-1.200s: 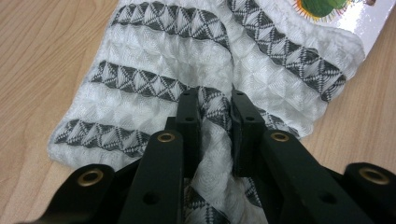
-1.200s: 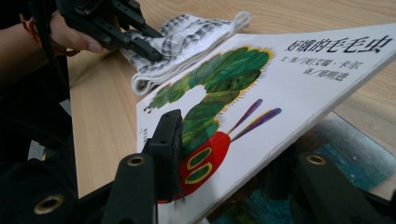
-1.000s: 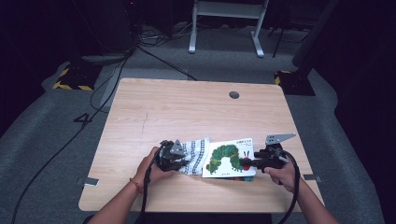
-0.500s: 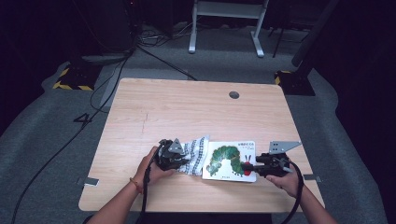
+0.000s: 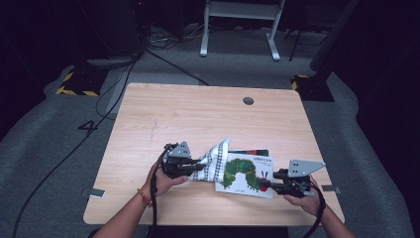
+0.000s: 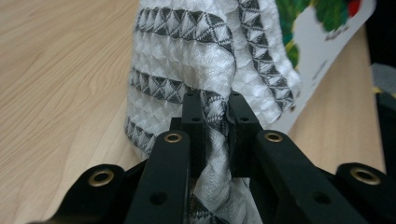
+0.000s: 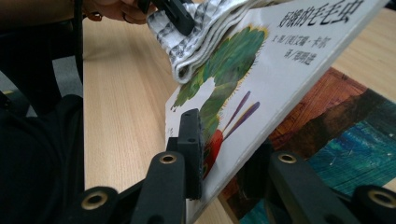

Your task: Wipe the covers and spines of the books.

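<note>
Left gripper (image 5: 198,167) clamps a white woven cloth (image 5: 214,161) with grey-black triangle-pattern bands, waffle texture, folded in several layers; in the left gripper view a bunched ridge of the cloth (image 6: 205,88) runs between the two black jaws and the pads press on it from both sides. The cloth is lifted off the wooden table (image 5: 198,119), one corner sticking up, the far end draped over the left edge of a picture book (image 5: 245,174). The book has a white hard cover with a green caterpillar, red head, purple feelers, and dark printed characters along the top edge; in the right gripper view the book (image 7: 280,70) tilts up off the table with the cloth's folded edges (image 7: 205,37) resting on its upper left part. Right gripper (image 5: 270,186) pinches the book's near right corner by the red head, one jaw on the cover face, the other beneath it; its jaws have just been closing, and the cover is between them. Under the white book lies a second book (image 7: 345,126) with a brown and teal-blue cover, flat on the table. Both things sit at the near middle of the table, between the person's left hand (image 5: 161,181) and right hand (image 5: 302,196).
</note>
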Demonstrator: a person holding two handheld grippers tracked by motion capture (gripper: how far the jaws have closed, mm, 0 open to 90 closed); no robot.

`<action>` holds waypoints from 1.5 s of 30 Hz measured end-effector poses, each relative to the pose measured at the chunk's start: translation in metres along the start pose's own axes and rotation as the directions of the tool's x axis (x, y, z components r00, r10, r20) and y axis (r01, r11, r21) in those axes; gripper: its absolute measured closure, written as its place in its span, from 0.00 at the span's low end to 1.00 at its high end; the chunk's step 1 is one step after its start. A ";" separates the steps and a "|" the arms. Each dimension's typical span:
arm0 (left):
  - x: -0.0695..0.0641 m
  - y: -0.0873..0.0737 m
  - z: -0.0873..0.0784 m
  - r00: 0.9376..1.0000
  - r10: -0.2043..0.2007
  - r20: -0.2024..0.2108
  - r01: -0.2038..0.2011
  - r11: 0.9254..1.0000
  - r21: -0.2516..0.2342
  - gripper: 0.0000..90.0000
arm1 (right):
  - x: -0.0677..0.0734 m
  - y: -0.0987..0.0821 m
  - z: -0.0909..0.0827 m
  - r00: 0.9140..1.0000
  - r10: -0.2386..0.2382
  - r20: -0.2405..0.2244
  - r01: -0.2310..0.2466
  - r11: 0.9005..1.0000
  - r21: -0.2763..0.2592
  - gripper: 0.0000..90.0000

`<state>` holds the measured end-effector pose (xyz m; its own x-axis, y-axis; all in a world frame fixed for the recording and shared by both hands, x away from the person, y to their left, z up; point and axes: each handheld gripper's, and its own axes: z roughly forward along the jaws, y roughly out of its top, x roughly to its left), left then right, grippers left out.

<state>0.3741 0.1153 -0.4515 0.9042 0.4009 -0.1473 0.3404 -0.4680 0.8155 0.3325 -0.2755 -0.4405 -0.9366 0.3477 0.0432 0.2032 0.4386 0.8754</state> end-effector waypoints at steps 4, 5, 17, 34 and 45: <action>-0.004 0.003 0.002 1.000 0.024 0.007 -0.024 1.000 -0.007 0.89 | 0.006 0.000 -0.002 0.999 -0.049 0.019 0.049 0.999 -0.006 0.86; -0.005 0.004 0.003 1.000 0.024 0.010 -0.024 1.000 -0.009 0.89 | 0.006 -0.001 -0.002 0.998 -0.056 0.017 0.056 0.998 -0.010 0.86; -0.001 0.010 0.021 0.995 0.047 0.084 -0.044 0.998 -0.038 0.81 | 0.010 -0.003 -0.002 0.993 -0.117 0.023 0.117 0.993 -0.011 0.89; 0.004 0.015 0.040 0.992 0.083 0.098 -0.080 0.996 -0.027 0.57 | 0.015 -0.007 -0.001 0.985 -0.173 0.011 0.173 0.985 0.003 0.91; 0.001 0.019 0.048 0.993 0.082 0.089 -0.080 0.996 -0.035 0.49 | 0.012 -0.010 0.002 0.987 -0.162 0.023 0.162 0.987 0.000 0.92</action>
<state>0.3937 0.0688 -0.4627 0.9486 0.2891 -0.1289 0.2581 -0.4705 0.8438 0.3198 -0.2745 -0.4497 -0.9505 0.2907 -0.1098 0.0490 0.4890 0.8709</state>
